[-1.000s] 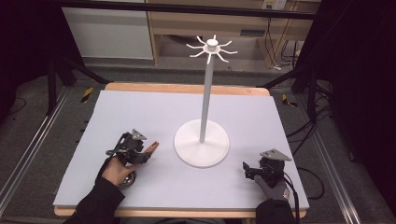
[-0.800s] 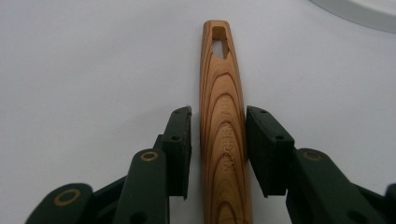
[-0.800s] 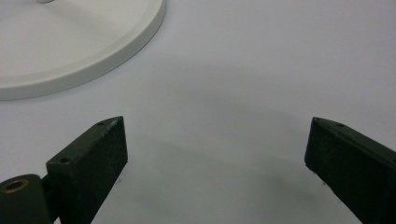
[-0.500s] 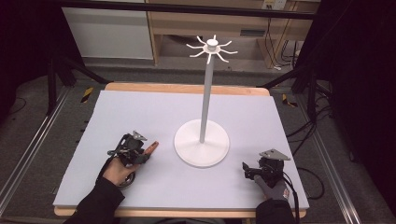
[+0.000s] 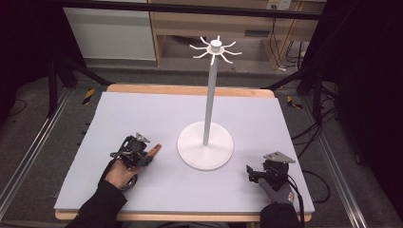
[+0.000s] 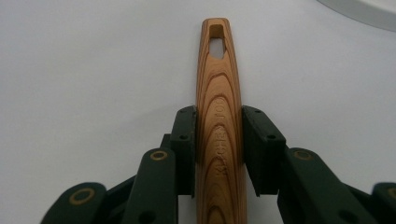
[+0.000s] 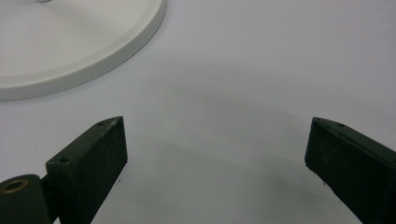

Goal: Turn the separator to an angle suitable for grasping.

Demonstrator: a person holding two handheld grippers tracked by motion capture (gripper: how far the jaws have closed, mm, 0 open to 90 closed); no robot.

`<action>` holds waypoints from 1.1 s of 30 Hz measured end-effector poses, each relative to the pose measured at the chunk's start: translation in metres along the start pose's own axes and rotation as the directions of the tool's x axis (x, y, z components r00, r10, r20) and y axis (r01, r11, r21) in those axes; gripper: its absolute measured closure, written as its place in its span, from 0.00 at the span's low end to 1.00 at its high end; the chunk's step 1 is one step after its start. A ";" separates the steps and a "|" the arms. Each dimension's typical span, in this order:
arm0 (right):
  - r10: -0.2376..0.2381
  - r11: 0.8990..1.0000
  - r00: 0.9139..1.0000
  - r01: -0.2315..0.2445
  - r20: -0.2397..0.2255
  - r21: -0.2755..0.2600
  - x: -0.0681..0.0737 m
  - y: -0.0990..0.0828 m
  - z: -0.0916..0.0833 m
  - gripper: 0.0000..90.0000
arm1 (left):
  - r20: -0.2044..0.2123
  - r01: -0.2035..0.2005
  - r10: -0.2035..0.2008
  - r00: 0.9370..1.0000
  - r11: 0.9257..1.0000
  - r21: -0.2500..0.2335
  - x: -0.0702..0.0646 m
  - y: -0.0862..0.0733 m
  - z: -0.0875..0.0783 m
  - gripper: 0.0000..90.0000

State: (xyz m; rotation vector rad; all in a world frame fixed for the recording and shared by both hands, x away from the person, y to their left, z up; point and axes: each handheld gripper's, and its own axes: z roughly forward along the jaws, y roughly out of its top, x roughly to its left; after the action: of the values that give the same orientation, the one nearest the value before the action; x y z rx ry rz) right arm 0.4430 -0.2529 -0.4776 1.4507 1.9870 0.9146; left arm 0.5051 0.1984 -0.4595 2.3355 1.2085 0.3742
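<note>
A wooden handle point(image 6: 218, 93) with a hanging hole at its far end lies on the pale table, pointing toward the white stand's base point(image 5: 205, 145). My left gripper point(image 6: 218, 122) has just been closing and is now shut on it, with both pads point(image 6: 186, 140) pressed against its sides. In the high view the left gripper point(image 5: 142, 154) sits left of the base, and the handle's tip point(image 5: 154, 150) pokes out past it. My right gripper point(image 7: 215, 140) rests open near the front right point(image 5: 251, 172), nothing between its jaws.
The stand's thin pole point(image 5: 210, 95) rises from the round base to a ring of hooks point(image 5: 216, 46). The base's rim point(image 7: 70, 42) lies ahead and to the left of the right gripper. The table's front edge point(image 5: 190, 216) is close to both hands.
</note>
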 end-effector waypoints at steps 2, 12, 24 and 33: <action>0.000 1.000 1.000 0.000 0.000 -0.001 0.000 0.000 0.000 0.07 | 0.002 -0.002 0.002 1.000 1.000 -0.003 0.000 0.000 0.000 0.74; -0.004 1.000 1.000 0.004 -0.002 0.000 -0.001 0.000 0.000 0.07 | 0.012 0.001 -0.001 1.000 0.999 -0.045 0.004 -0.001 -0.011 0.74; -0.001 1.000 1.000 0.001 -0.002 0.000 -0.001 0.000 0.000 0.07 | 0.032 0.026 -0.022 0.999 0.991 -0.132 0.008 -0.005 -0.038 0.75; 0.000 1.000 1.000 0.000 -0.004 -0.007 -0.002 0.000 -0.001 0.07 | 0.040 0.047 -0.039 0.998 0.976 -0.213 0.014 -0.006 -0.060 0.75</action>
State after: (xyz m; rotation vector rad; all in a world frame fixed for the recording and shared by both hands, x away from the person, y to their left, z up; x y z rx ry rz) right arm 0.4431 -0.2548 -0.4767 1.4460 1.9846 0.9245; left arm 0.4815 0.2303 -0.4115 2.1200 1.1403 0.4242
